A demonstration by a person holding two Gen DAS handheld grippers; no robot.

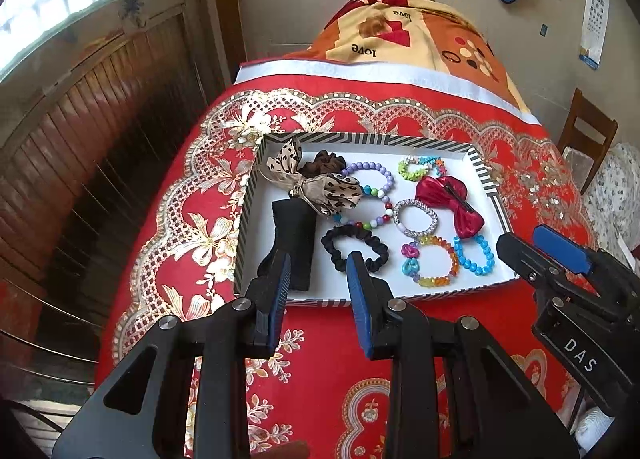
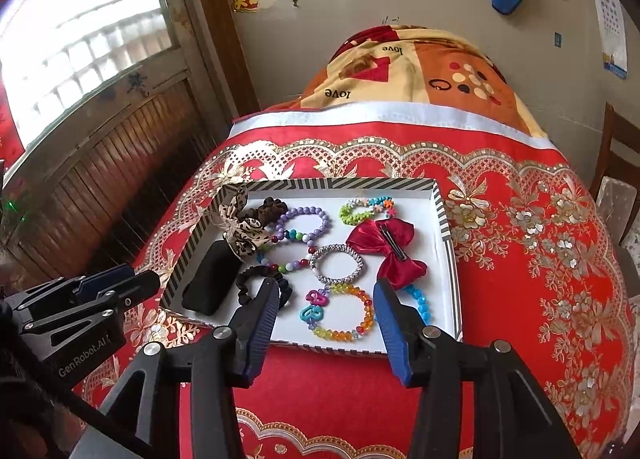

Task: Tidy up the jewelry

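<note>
A shallow striped-rim box (image 1: 486, 175) sits on the red floral tablecloth (image 1: 192, 195) and holds the whole collection, listed left to right. Against the left wall lies a black folded fabric piece (image 1: 290, 243), with a leopard-print bow (image 1: 316, 187) overlapping its far end and a brown scrunchie (image 1: 326, 163) behind the bow. Next come a black scrunchie (image 1: 354, 249), a lilac bead bracelet (image 1: 370, 175) and a multicoloured bead bracelet (image 1: 374, 219), then a silver mesh bangle (image 1: 415, 217) with an orange-and-rainbow bead bracelet (image 1: 432, 263) nearer the front edge. Farther right lie a green flower-bead bracelet (image 1: 420, 167), a red satin bow clip (image 1: 452, 205) and a turquoise bead bracelet (image 1: 474, 255).

The left gripper (image 1: 320, 279) hovers over the near-left corner, jaws spread and empty, roughly bracketing the gap between the folded fabric and the black scrunchie. The right gripper (image 2: 326, 307) hangs over the front edge, also released and empty, its fingers framing the orange-and-rainbow bracelet.

Judged stage: every visible item already lies inside the box, so the work appears to be at arranging or selecting a piece. A next pick would call for lowering one finger inside a bracelet's ring and closing on its strand without dragging the touching neighbours.
</note>
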